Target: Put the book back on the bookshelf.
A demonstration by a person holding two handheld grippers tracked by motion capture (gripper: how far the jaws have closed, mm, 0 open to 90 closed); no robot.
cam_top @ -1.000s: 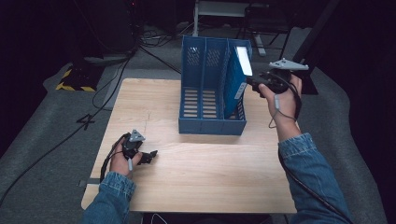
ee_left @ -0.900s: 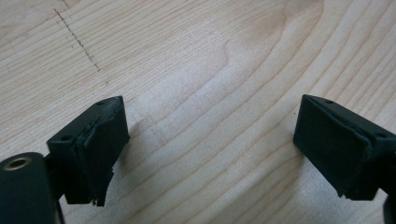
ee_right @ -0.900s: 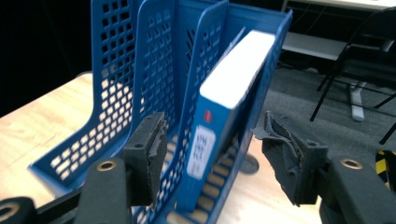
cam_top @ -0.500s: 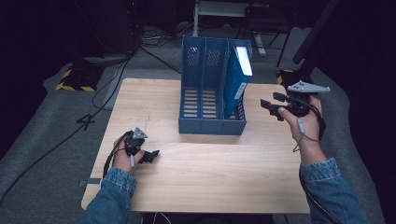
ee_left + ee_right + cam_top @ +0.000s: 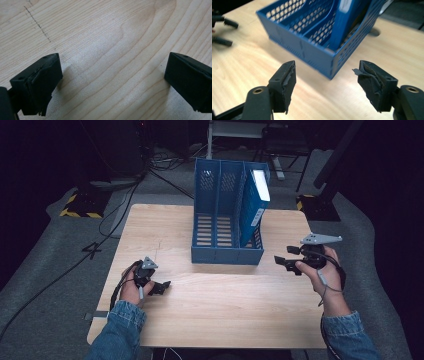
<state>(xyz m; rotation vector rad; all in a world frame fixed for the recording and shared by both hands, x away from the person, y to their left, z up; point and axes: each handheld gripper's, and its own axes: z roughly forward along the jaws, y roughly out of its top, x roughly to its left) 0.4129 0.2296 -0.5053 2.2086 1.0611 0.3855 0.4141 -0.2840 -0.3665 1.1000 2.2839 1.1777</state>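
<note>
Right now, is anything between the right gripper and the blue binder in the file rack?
Only the blue file rack's own perforated side wall. The right gripper, jaws open, sits beside it; the blue binder stands inside the rightmost slot.

Blue binder (image 5: 254, 205) upright, leaning, in blue file rack's (image 5: 220, 251) rightmost slot.

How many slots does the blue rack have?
3. The blue file rack has a left slot and a middle slot, both looking empty, and a right slot holding a blue binder that leans inside it.
</note>
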